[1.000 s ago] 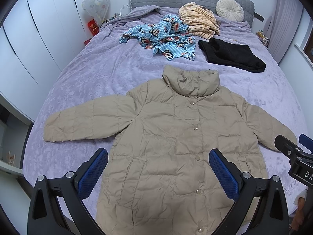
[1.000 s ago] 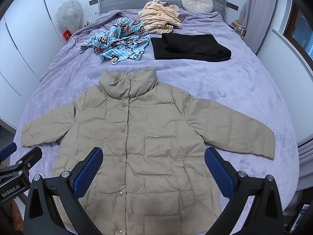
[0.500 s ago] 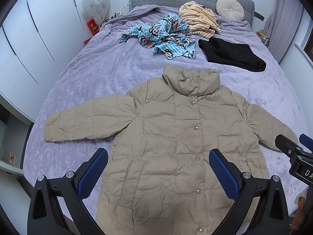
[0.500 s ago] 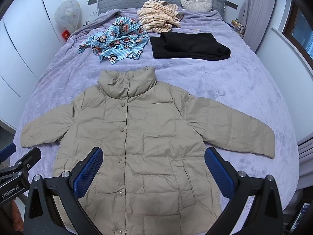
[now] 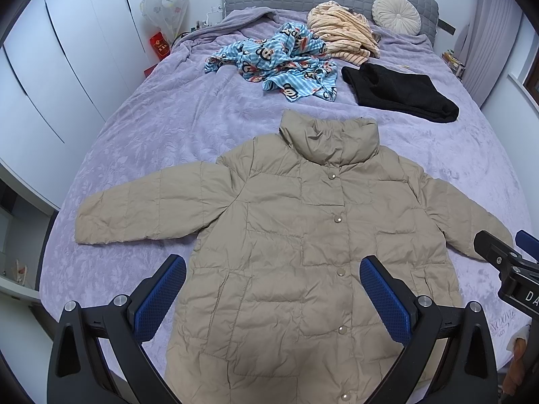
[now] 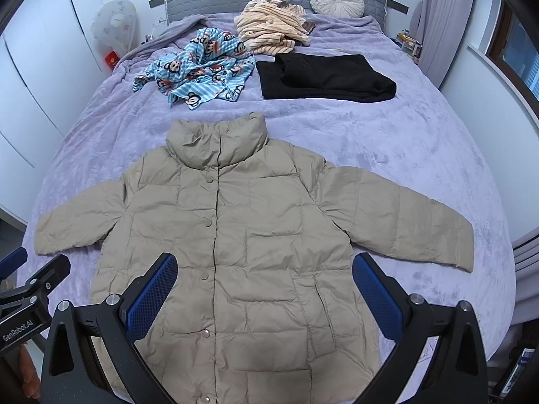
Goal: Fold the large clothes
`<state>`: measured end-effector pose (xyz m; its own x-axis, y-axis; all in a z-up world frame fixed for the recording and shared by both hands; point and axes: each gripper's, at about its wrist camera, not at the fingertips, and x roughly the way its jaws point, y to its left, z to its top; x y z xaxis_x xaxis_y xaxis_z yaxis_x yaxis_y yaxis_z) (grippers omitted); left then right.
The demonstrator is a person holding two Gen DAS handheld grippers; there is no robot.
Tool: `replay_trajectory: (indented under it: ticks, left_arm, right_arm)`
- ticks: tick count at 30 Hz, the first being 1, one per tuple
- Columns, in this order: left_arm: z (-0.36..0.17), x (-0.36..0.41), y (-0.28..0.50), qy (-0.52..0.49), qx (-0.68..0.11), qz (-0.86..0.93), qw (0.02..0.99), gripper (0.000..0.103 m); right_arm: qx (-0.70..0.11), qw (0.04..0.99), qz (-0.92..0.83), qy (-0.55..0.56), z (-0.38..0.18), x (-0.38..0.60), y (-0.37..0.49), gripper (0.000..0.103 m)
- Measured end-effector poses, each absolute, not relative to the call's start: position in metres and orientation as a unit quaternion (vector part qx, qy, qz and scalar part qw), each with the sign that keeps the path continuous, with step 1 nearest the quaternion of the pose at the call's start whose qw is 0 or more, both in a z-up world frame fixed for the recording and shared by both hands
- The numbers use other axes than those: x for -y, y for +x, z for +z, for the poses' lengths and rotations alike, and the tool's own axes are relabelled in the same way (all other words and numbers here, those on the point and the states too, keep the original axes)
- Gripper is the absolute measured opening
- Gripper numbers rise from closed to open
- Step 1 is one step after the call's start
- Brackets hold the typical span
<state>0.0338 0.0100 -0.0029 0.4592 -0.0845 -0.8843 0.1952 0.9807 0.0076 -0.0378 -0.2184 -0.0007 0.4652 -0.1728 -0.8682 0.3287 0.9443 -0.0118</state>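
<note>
A beige quilted jacket [image 5: 303, 235] lies flat and front-up on the purple bedspread [image 5: 168, 128], collar away from me, both sleeves spread out. It also shows in the right wrist view [image 6: 256, 235]. My left gripper [image 5: 273, 289] is open and empty, held above the jacket's lower half. My right gripper [image 6: 264, 286] is open and empty, also above the lower half. Each gripper shows at the edge of the other's view: the right one [image 5: 505, 262] near the right sleeve, the left one [image 6: 30, 289] near the left sleeve.
Beyond the jacket lie a blue monkey-print garment [image 5: 283, 60], a striped beige garment [image 5: 340, 33] and a folded black garment [image 5: 397, 91]. A round cushion [image 5: 395, 15] rests against the grey headboard. A fan [image 5: 165, 3] and white wardrobes stand left; curtains right.
Almost nothing has changed. Both views have shifted very slightly, and both grippers stay open above the jacket.
</note>
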Motion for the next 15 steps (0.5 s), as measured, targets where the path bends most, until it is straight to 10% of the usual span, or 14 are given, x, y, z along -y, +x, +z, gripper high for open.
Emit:
replay_trajectory:
  ticks: [15]
  left_arm:
    - [-0.0088,-0.0120,0.0324,0.054,-0.515,-0.082,0.852,0.103]
  right_arm:
    - [-0.499,0.850,-0.147,0.080,-0.0023,0.2217,-0.0368,0.103]
